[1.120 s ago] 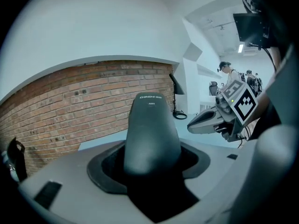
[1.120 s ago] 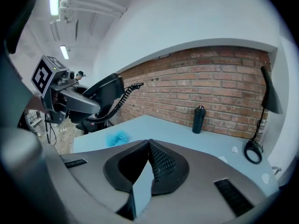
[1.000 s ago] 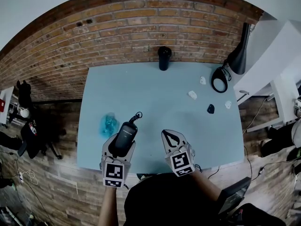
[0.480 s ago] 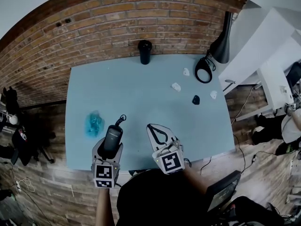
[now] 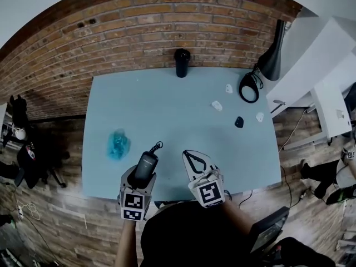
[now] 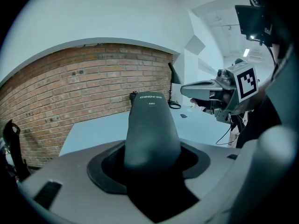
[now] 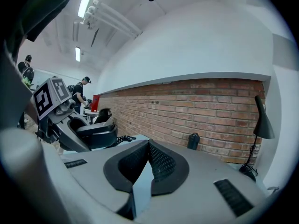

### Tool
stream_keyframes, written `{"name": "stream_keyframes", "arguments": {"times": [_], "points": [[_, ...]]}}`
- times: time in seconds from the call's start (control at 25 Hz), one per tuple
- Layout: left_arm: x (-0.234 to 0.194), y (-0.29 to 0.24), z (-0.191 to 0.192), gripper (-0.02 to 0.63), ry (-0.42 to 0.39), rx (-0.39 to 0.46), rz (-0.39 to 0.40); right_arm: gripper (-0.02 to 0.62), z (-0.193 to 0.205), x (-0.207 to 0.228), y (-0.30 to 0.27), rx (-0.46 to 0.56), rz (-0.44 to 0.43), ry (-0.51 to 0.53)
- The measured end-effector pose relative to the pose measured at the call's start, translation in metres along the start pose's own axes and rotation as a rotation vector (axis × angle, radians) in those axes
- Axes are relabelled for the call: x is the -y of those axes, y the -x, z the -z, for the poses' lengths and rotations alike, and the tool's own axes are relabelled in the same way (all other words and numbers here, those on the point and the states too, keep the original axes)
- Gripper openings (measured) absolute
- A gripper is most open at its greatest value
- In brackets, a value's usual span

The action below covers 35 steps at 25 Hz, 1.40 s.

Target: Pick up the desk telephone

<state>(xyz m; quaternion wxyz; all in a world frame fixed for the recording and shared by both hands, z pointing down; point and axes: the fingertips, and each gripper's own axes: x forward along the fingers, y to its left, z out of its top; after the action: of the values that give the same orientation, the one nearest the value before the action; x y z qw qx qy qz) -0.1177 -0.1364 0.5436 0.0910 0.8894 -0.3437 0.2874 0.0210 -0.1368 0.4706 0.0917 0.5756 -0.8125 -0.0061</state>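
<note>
Blk tumbler (image 5: 181, 63) at table (image 5: 167, 110) back edge, lamp (image 5: 276, 57) rt.

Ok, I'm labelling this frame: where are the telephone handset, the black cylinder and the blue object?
telephone handset (image 6: 152, 129), left gripper view, middle of its back.
black cylinder (image 5: 181, 64), head view, its side.
blue object (image 5: 117, 144), head view, its centre.

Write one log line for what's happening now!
left hand-held gripper: shut on telephone handset | right hand-held gripper: shut, empty

Head camera looks steeply down onto a pale blue rectangular tabletop (image 5: 183, 110). Both gripper cameras sit close behind their jaws, facing the red brick wall (image 5: 167, 26) all views share.
</note>
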Motion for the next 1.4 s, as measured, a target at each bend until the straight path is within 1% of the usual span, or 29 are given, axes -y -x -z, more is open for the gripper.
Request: {"name": "stream_keyframes", "arguments": {"times": [0.2, 0.36, 0.56, 0.68, 0.84, 0.96, 1.08, 1.28, 1.4], "points": [[0.006, -0.007, 0.008, 0.3, -0.002, -0.031, 0.012, 0.009, 0.003, 0.008, 0.002, 0.0, 0.024, -0.005], [0.007, -0.006, 0.013, 0.301, 0.001, -0.043, 0.012, 0.009, 0.007, 0.005, 0.002, -0.004, 0.01, 0.006], [0.006, -0.004, 0.011, 0.301, 0.001, -0.04, 0.01, 0.009, 0.008, 0.0, 0.002, -0.026, -0.001, 0.014], [0.006, -0.003, 0.003, 0.301, -0.011, -0.023, 0.002, 0.009, 0.005, 0.0, 0.002, -0.012, -0.003, 0.004], [-0.004, 0.003, -0.018, 0.301, -0.03, 0.04, -0.024, 0.009, -0.005, -0.005, -0.002, 0.0, -0.017, 0.003], [-0.016, 0.01, -0.038, 0.301, -0.047, 0.113, -0.053, 0.009, -0.016, -0.01, -0.008, 0.035, -0.029, 0.009], [-0.02, 0.013, -0.061, 0.301, -0.06, 0.178, -0.063, 0.009, -0.029, -0.007, -0.008, 0.074, -0.028, 0.009], [-0.018, 0.023, -0.101, 0.3, -0.101, 0.243, -0.07, 0.009, -0.059, -0.001, -0.004, 0.128, -0.03, 0.005], [-0.015, 0.032, -0.118, 0.3, -0.11, 0.276, -0.071, 0.009, -0.078, -0.001, -0.003, 0.17, -0.038, 0.029]]}}
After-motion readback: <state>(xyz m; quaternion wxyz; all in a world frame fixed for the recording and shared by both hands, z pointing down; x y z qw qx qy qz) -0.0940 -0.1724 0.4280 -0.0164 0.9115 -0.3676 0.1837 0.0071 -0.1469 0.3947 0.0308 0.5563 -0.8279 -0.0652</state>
